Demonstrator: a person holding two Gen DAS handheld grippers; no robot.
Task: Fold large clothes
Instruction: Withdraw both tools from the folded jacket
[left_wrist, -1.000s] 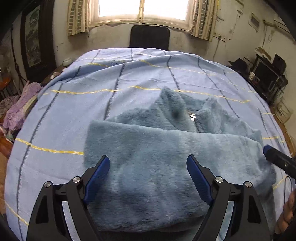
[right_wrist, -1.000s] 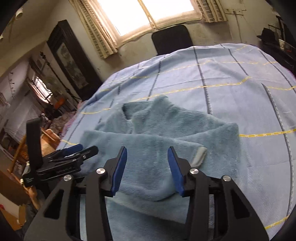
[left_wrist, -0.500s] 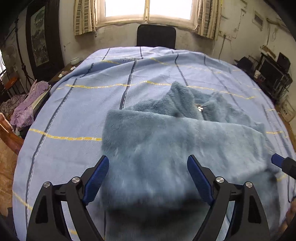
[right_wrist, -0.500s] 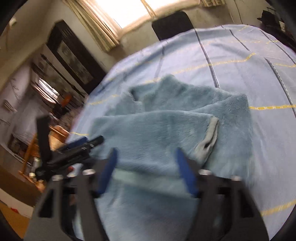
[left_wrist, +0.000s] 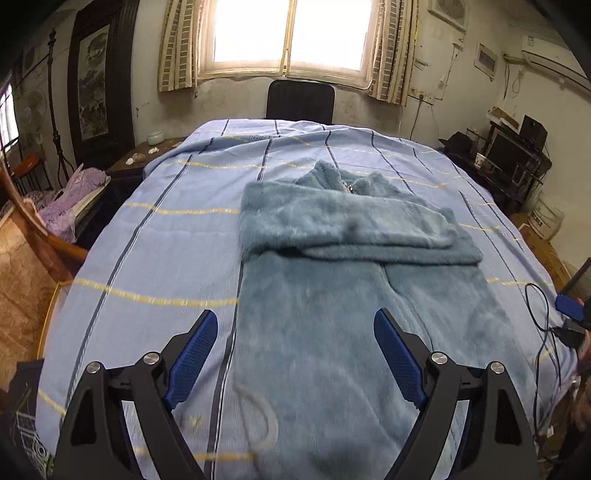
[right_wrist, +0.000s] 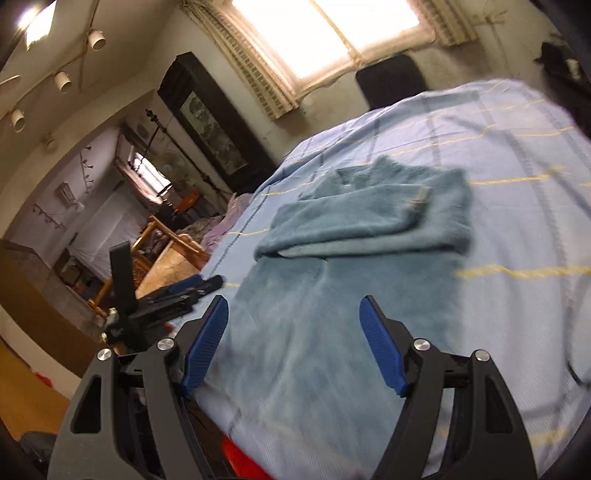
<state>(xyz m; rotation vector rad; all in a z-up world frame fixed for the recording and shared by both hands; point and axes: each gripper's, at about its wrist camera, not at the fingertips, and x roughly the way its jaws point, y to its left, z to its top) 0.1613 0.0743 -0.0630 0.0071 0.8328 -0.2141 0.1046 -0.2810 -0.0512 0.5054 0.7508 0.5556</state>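
A large fluffy blue-grey jacket (left_wrist: 343, 288) lies flat on the bed, collar toward the window, both sleeves folded across the chest (left_wrist: 347, 225). It also shows in the right wrist view (right_wrist: 354, 236), with a pale cuff (right_wrist: 419, 197) on top. My left gripper (left_wrist: 295, 350) is open and empty above the jacket's lower left edge. My right gripper (right_wrist: 293, 339) is open and empty above the lower part of the jacket. The left gripper also shows in the right wrist view (right_wrist: 177, 295) at the bed's left side.
The bed has a light blue cover (left_wrist: 162, 236) with dark and yellow stripes. A black chair (left_wrist: 300, 99) stands under the window. A wooden chair (left_wrist: 40, 236) and purple clothes (left_wrist: 66, 206) are at the left. A desk with electronics (left_wrist: 513, 162) and a black cable (left_wrist: 539, 310) are at the right.
Both grippers have pulled back and up from the jacket toward the near edge of the bed. The right gripper has opened wider. The jacket's whole lower body has come into view.
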